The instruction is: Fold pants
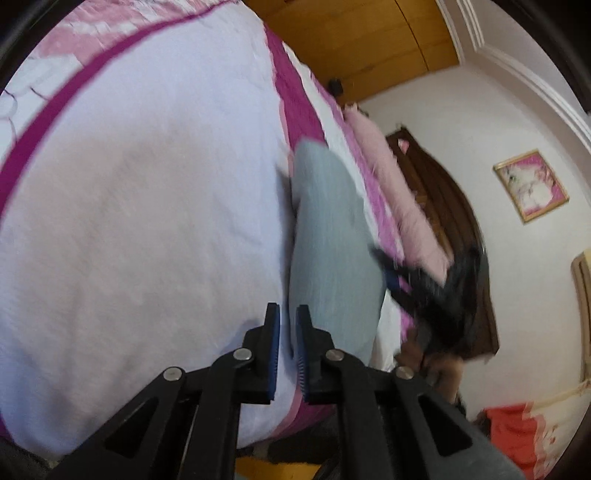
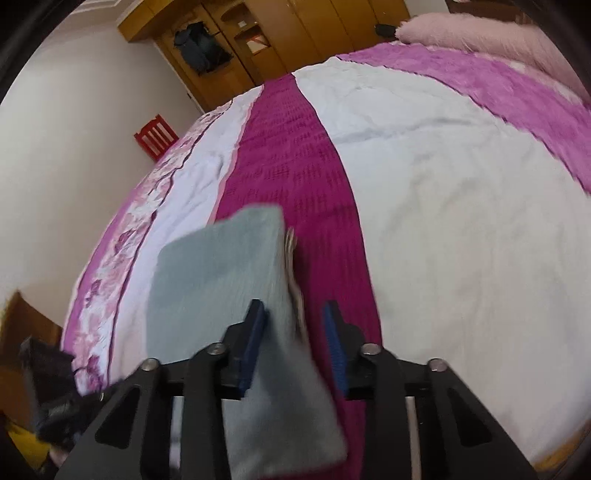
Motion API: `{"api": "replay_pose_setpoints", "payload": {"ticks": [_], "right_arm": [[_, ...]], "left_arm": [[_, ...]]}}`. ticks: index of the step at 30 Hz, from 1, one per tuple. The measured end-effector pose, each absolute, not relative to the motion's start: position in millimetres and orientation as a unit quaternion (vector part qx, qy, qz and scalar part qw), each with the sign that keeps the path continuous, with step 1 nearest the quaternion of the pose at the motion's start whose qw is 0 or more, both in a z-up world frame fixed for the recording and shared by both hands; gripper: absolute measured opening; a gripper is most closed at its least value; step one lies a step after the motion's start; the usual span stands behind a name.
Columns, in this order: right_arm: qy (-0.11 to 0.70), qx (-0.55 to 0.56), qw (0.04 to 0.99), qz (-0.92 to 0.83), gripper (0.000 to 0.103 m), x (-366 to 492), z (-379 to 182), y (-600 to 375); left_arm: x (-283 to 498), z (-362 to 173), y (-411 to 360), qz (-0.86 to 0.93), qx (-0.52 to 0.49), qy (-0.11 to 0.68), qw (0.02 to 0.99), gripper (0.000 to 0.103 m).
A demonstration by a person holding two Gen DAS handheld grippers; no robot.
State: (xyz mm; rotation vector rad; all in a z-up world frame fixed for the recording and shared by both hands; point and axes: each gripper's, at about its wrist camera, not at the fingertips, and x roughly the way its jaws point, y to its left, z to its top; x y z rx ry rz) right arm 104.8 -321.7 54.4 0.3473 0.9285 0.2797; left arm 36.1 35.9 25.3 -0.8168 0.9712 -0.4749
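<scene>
The grey-green pants (image 2: 221, 280) lie folded into a thick rectangle on the bedspread (image 2: 443, 221). In the right wrist view my right gripper (image 2: 295, 314) is open, its jaws straddling the pants' right edge. In the left wrist view the pants (image 1: 328, 251) lie ahead and to the right of my left gripper (image 1: 287, 314), whose jaws are nearly together with a narrow gap and nothing between them. The right gripper (image 1: 424, 284) shows there as a blurred black shape at the pants' far edge.
The bed has white, magenta and floral bands. A pink fluffy pillow (image 2: 480, 29) lies at the headboard. A wooden wardrobe (image 2: 295, 33) and a red chair (image 2: 157, 136) stand beyond the bed. A framed picture (image 1: 532, 184) hangs on the wall.
</scene>
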Motion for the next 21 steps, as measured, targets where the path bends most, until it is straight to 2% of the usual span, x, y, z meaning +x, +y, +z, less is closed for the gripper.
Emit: {"api": "replay_pose_setpoints", "payload": {"ticks": [3,5,6,9,10,11,12,16,17,19,21], "right_arm": [[0.449,0.163,0.869,0.128,0.026,104.4,32.2,-329.7],[0.433,0.128,0.887,0.098,0.041,98.8,43.1,-328.8],[0.421,0.086,0.900,0.077,0.053,93.8,52.5,-320.9],[0.329,-0.097,0.937,0.069,0.062,54.5,82.6,-267.7],[0.304,-0.136,0.939,0.087,0.071,40.8,83.3,-251.9],[0.275,-0.183,0.938,0.110,0.075,23.8,83.4,-229.5],[0.248,-0.226,0.933,0.127,0.076,7.0,79.9,-208.2],[0.137,-0.410,0.887,0.163,0.077,-48.9,35.3,-131.1],[0.126,-0.448,0.869,0.165,0.077,-53.4,21.1,-118.0],[0.114,-0.509,0.841,0.142,0.076,-51.3,-5.8,-100.0],[0.105,-0.537,0.831,0.102,0.076,-39.8,-20.6,-95.1]], "left_arm": [[36.3,28.2,42.4,-0.218,-0.381,0.441,0.783,0.007],[37.0,27.1,42.0,-0.222,-0.377,0.442,0.783,0.007],[37.5,25.8,41.6,-0.223,-0.373,0.445,0.783,0.007],[44.6,24.5,39.6,-0.220,-0.359,0.459,0.782,0.007],[45.3,26.2,38.6,-0.210,-0.352,0.460,0.787,0.007],[44.8,29.0,39.0,-0.201,-0.347,0.458,0.793,0.007],[45.4,32.2,40.1,-0.196,-0.344,0.455,0.798,0.009],[57.9,43.5,51.0,-0.193,-0.346,0.438,0.807,0.029],[67.2,47.9,53.6,-0.193,-0.337,0.438,0.811,0.037],[96.3,50.6,53.6,-0.222,-0.322,0.467,0.793,0.046],[130.3,44.1,48.4,-0.261,-0.318,0.514,0.753,0.047]]}}
